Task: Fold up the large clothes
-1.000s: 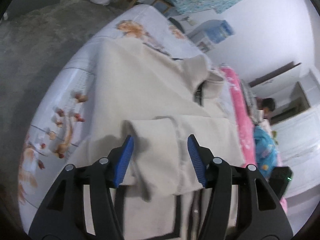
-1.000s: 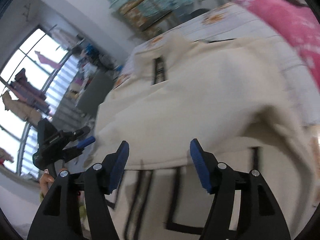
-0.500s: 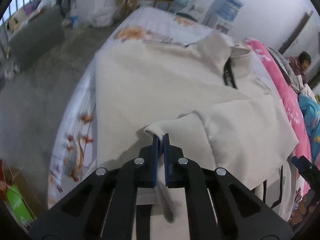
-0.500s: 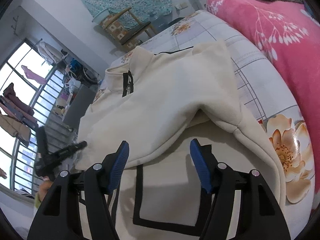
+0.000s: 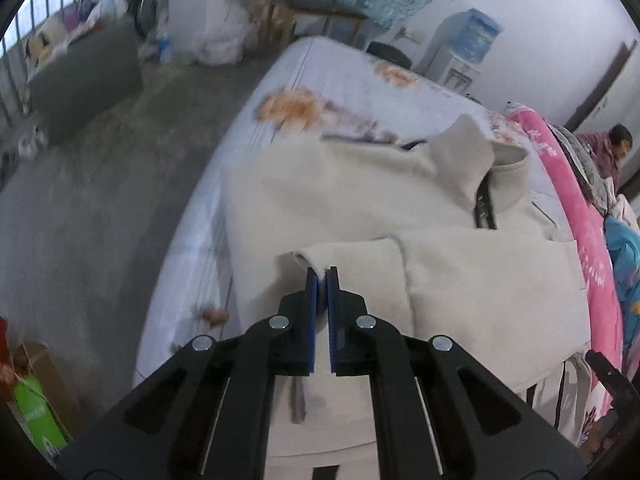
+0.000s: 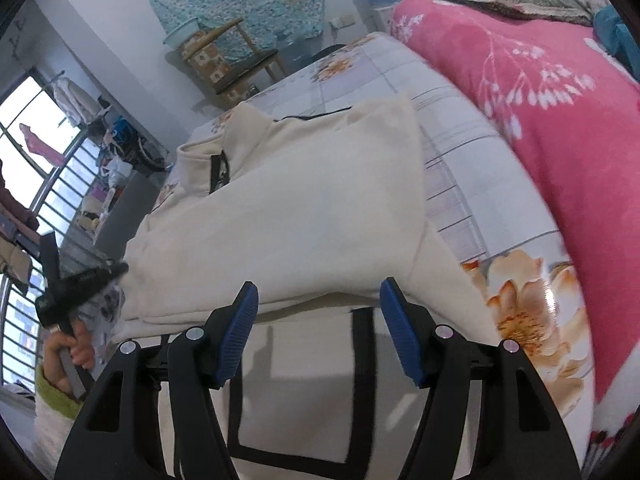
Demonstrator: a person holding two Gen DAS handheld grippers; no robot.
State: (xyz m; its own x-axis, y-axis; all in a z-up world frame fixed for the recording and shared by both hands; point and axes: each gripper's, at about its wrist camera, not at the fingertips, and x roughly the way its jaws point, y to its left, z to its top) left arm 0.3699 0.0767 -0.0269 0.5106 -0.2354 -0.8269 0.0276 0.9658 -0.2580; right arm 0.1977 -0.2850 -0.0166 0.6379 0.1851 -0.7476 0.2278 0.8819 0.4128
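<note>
Since a second ago the left gripper [image 5: 321,274] has closed: its blue-padded fingers [image 5: 311,316], then spread wide on either side of the sleeve, now pinch the cuff end of the folded-over sleeve [image 5: 352,258], and the whole tool has swung so that more of the grey concrete floor [image 5: 80,208] shows at the left of its view. The right gripper [image 6: 320,304] has its fingers standing apart as before, with nothing between them; they hover just above the lower body of the garment.

The large cream fleece pullover with a stand-up collar and a short black zip [image 5: 400,200] lies spread on the bed with its pale floral-print sheet [image 5: 320,84]. Both sleeves are folded inward across the chest, and the hem part near the cameras carries black rectangular trim lines [image 6: 360,344]. In the right wrist view the person's hand [image 6: 66,354], in a green-cuffed sleeve, holds the left tool at the garment's edge. A pink flowered blanket [image 6: 540,120] lies beside the pullover, apart from it, on the far side of the bed. A wooden chair [image 6: 236,64] stands beyond the bed's end.
</note>
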